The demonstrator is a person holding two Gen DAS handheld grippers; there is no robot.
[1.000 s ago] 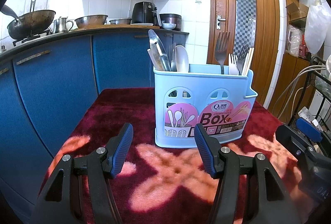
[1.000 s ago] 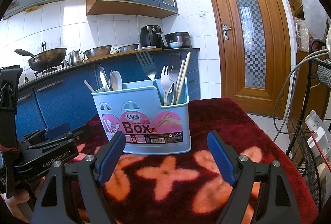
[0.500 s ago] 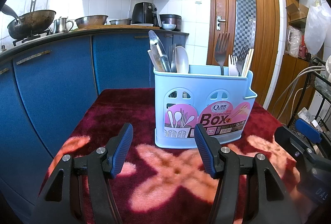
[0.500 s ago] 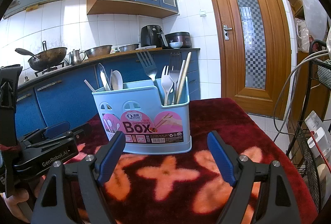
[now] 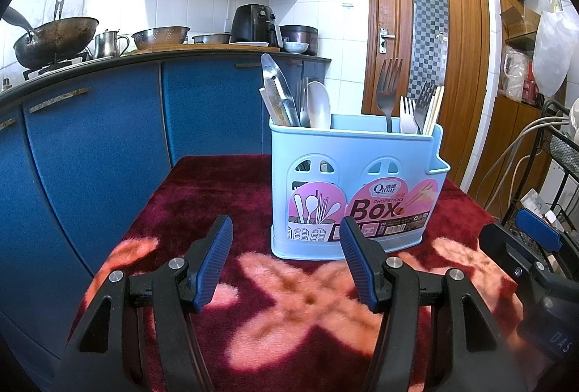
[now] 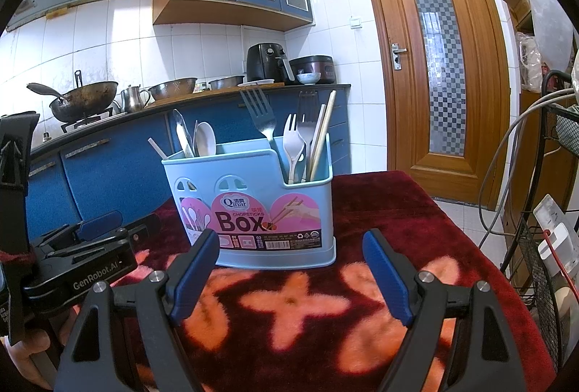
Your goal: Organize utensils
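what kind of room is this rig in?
A home kitchen, most likely: a wok sits on a stove on the counter, blue cabinets run below it, and an air fryer stands further along. The utensil box stands on a red patterned cloth.

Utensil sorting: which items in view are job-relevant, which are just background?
Job:
- light blue plastic utensil box
- steel forks
- white plastic fork
- wooden chopsticks
- white spoon

Background:
- dark wok
- black air fryer
- steel colander
- wooden door

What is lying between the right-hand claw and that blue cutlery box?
Nothing: only bare red flowered cloth separates the right gripper from the box, as the right wrist view shows.
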